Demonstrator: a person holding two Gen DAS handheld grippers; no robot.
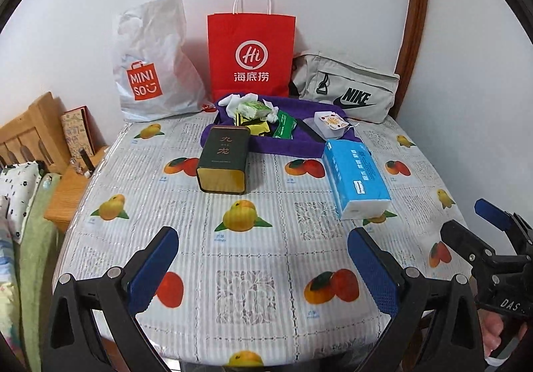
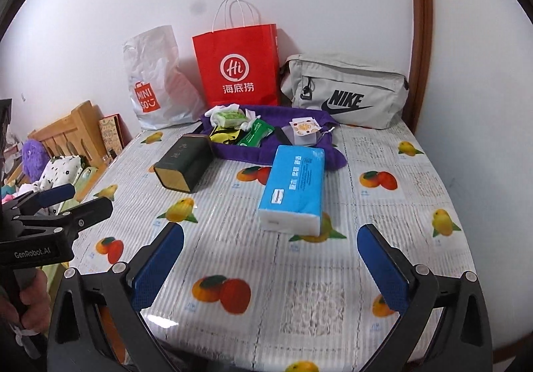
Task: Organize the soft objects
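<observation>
A blue tissue pack (image 1: 358,177) (image 2: 294,187) lies on the fruit-print tablecloth (image 1: 260,258) (image 2: 299,288). Behind it a purple cloth (image 1: 286,145) (image 2: 233,155) holds small packets, a green wipes pack (image 1: 254,109) (image 2: 230,118) and a white orange-print pouch (image 1: 329,122) (image 2: 303,129). A dark tea tin (image 1: 224,159) (image 2: 185,160) lies on its side to the left. My left gripper (image 1: 263,267) is open and empty above the near table. My right gripper (image 2: 271,267) is open and empty, short of the tissue pack. Each gripper also shows in the other's view: the right (image 1: 466,225), the left (image 2: 78,200).
A white Miniso bag (image 1: 150,72) (image 2: 155,85), a red paper bag (image 1: 251,54) (image 2: 236,67) and a grey Nike pouch (image 1: 349,89) (image 2: 346,90) stand along the back wall. A wooden headboard (image 1: 30,132) (image 2: 66,132) and bedding lie left of the table.
</observation>
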